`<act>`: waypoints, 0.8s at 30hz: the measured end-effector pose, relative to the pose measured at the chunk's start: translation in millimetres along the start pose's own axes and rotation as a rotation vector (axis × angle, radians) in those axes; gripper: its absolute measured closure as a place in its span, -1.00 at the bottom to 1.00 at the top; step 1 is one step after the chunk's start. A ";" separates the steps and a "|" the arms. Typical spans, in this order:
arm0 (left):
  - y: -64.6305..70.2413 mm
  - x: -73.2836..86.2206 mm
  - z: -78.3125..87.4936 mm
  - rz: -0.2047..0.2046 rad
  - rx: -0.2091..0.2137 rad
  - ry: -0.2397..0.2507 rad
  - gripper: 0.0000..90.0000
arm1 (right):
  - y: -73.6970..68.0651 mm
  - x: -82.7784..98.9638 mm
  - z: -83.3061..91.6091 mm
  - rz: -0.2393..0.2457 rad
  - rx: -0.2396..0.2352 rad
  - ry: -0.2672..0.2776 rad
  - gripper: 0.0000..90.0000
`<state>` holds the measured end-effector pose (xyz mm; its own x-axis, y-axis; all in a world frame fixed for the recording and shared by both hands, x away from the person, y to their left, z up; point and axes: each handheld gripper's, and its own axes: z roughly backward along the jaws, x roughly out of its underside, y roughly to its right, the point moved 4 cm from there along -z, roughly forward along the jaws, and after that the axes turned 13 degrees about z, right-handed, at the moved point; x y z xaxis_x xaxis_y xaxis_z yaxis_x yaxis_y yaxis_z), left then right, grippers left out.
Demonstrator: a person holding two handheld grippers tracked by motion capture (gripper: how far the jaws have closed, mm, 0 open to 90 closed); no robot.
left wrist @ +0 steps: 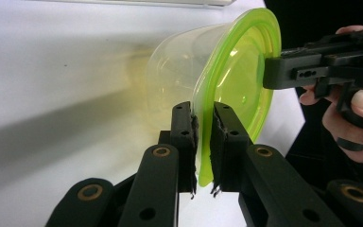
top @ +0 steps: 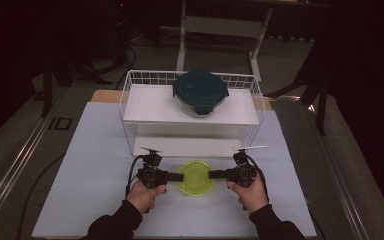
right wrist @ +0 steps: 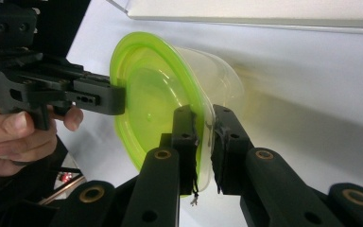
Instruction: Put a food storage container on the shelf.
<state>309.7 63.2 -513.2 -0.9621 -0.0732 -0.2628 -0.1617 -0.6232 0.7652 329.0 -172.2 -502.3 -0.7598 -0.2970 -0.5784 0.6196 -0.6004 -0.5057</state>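
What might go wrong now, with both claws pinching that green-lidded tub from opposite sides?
1. The left gripper and right gripper clamp only the thin rim of the green lid; it may slip out.
2. The clear tub under it is gripped by neither gripper; lifting may pop the lid off.
3. The wire rack stands close behind, so a forward swing might hit it.

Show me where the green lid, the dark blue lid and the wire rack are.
green lid (top: 196, 176), high view, middle of its top.
dark blue lid (top: 200, 88), high view, middle of its top.
wire rack (top: 125, 98), high view, left rim.
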 end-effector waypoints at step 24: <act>52.6 0.5 47.9 -0.114 0.041 0.062 0.78 | -44.8 -19.3 45.7 0.091 -0.012 0.088 0.79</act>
<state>290.1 67.7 -445.0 -0.9219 -0.0526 -0.3840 -0.2788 -0.5982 0.7513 306.9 -173.5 -439.3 -0.6801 -0.2835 -0.6760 0.6883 -0.5643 -0.4558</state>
